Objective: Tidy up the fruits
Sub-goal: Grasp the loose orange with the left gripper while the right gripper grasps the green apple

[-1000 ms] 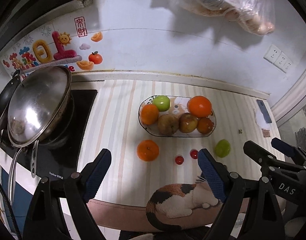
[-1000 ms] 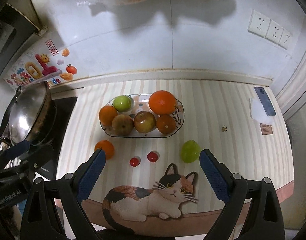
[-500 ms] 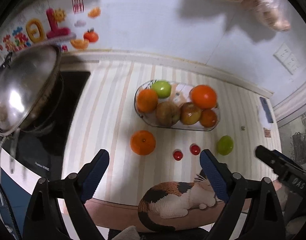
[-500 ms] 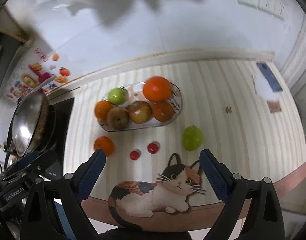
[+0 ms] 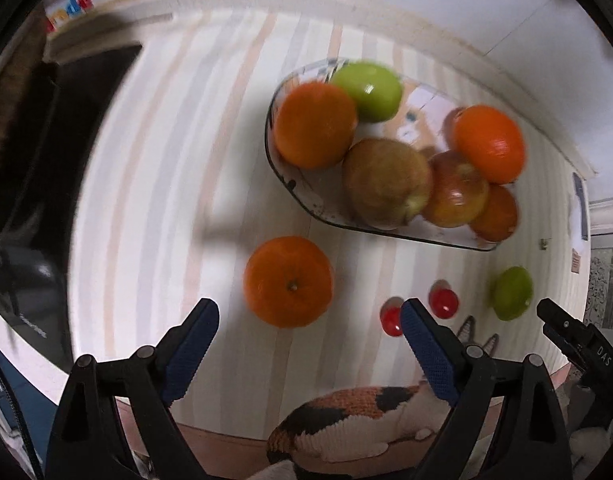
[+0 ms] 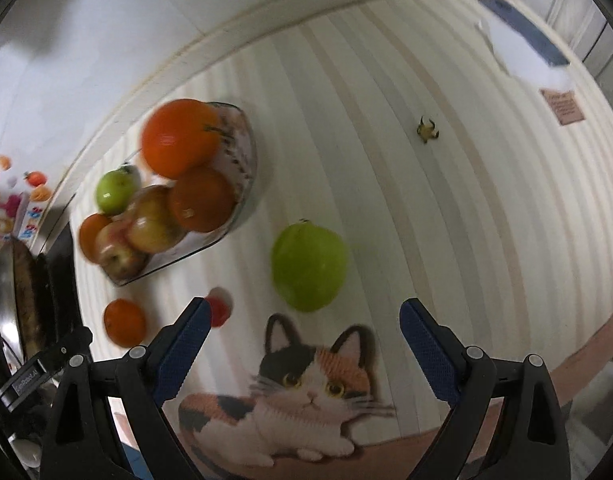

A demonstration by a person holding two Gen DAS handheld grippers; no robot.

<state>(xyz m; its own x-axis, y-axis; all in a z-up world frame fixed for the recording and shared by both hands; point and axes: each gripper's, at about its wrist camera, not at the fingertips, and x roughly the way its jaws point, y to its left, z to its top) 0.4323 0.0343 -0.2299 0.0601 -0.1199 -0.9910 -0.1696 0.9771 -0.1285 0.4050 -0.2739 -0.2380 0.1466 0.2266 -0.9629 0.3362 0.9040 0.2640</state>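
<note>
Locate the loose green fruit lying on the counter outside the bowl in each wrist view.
Left wrist: loose green fruit at the far right, past the two small red fruits.
Right wrist: loose green fruit near centre, just above the open right gripper.
Shared landmark: the glass fruit bowl.

Your clear glass bowl [image 5: 294, 190] shines glossy, and the orange [image 5: 288, 282] just beside it shows dimpled, waxy peel. The striped bench [image 5: 154, 184] under the bowl looks smooth and matt; your fingers [image 5: 424, 350] wear textured blue pads.
</note>
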